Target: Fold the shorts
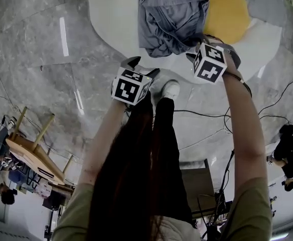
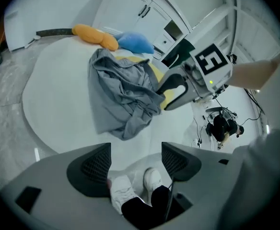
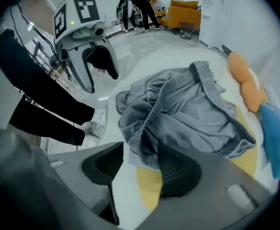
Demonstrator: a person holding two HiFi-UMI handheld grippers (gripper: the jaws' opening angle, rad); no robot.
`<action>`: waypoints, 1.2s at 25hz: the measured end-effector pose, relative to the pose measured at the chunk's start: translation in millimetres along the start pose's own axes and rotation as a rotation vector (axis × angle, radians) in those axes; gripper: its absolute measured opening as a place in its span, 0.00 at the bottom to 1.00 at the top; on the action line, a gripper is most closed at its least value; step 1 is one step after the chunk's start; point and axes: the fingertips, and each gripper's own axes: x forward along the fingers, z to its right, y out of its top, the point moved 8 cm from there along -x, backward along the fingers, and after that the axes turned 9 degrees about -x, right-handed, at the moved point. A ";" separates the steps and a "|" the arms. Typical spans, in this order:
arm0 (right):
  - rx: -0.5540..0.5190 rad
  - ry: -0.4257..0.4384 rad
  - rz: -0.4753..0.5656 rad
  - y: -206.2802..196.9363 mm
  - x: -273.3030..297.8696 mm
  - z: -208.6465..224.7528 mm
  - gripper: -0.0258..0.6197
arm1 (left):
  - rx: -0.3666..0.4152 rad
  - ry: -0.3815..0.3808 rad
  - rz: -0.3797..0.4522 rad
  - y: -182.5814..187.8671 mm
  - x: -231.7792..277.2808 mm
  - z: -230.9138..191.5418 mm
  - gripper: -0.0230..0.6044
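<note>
The grey shorts lie crumpled in a heap on the round white table, partly over a yellow mat. My right gripper hangs at the heap's near right edge. In the right gripper view its jaws stand open, with the shorts' hem lying just beyond the gap and no pad pressing on it. My left gripper is off the table's near edge, apart from the shorts. Its jaws are open with nothing between them; only the floor and the person's shoes show there.
An orange cushion and a blue one lie at the table's far side. A wooden chair stands on the floor at the left. Cables trail across the grey floor, and a person in black crouches at the right.
</note>
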 end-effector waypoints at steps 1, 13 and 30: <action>-0.007 -0.001 -0.006 0.7 -0.7 3.6 0.38 | -0.004 -0.004 -0.001 -6.5 2.2 4.1 0.56; 0.208 0.101 0.312 49.7 -63.9 79.3 0.07 | 0.106 0.079 0.092 11.7 19.5 14.7 0.56; 0.378 -0.170 0.223 107.3 -47.2 209.6 0.07 | 0.008 0.061 0.043 15.2 43.3 -12.9 0.56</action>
